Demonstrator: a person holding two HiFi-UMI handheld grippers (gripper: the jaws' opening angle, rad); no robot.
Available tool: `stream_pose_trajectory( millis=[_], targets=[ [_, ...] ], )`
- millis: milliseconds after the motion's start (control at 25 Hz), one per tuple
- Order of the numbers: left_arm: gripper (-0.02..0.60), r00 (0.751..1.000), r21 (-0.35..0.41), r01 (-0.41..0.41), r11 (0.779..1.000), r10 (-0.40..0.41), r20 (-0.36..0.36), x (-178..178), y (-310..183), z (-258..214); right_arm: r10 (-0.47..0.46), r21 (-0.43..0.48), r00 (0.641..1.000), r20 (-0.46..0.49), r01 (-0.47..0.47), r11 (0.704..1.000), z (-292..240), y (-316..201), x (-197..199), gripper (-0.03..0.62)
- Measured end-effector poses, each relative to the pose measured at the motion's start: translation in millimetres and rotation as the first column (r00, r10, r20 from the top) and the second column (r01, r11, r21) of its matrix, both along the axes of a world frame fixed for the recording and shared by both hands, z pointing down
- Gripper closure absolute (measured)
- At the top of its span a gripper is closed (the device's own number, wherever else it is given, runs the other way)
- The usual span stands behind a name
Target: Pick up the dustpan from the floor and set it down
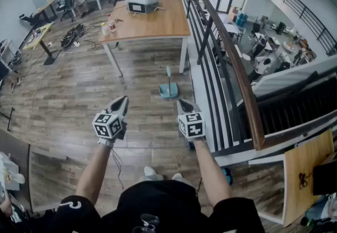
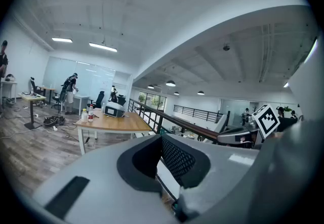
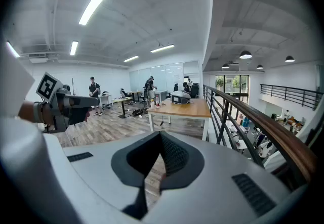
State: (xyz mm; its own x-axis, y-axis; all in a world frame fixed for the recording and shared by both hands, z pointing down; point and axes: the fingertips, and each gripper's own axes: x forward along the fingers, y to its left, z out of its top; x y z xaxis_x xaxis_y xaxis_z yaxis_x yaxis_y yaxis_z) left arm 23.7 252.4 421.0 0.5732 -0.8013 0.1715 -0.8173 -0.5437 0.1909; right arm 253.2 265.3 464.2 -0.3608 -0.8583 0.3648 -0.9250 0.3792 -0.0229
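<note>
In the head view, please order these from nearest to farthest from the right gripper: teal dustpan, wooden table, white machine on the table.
1. Teal plastic dustpan, on the floor just ahead of the right gripper.
2. Light wooden table, farther ahead, beyond the dustpan.
3. White boxy machine, at the table's far end.

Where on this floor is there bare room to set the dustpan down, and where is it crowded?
The widest bare floor runs left of the dustpan, from the table legs down to the foreground. Under the table is also bare. The strip between dustpan and railing is narrow. Cables crowd the far left, by the desks.
</note>
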Motion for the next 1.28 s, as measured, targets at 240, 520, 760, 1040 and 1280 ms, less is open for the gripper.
stream_pose_trajectory(
  millis=[240,520,760,1040,1280],
  targets=[
    [0.583,1.000,-0.003,0.000,1.000,0.000,0.001,20.0,13.1,5.2,-0.005,-0.024,1.000,-0.009,0.005,1.000,8.5,19.9,18.1,0.599],
    [0.583,1.000,-0.012,-0.020,1.000,0.020,-0.007,29.0,15.9,8.4,-0.027,-0.031,0.999,-0.022,0.026,0.999,10.6,22.0,15.2,0.599],
    [0.583,1.000,-0.015,-0.028,0.999,0.028,-0.005,22.0,7.0,11.0,-0.007,-0.045,1.000,0.011,0.007,0.999,14.3,13.5,8.9,0.599],
    [0.583,0.999,-0.005,-0.046,0.999,0.046,0.008,-8.0,-10.9,12.7,0.010,-0.041,1.000,0.016,-0.010,0.999,13.6,-5.4,-18.4,0.599],
    [0.583,0.997,-0.020,-0.073,0.997,0.073,0.015,-31.5,-25.7,22.7,0.035,-0.047,0.999,0.027,-0.034,0.998,18.6,-21.8,-44.1,0.599]
  ],
)
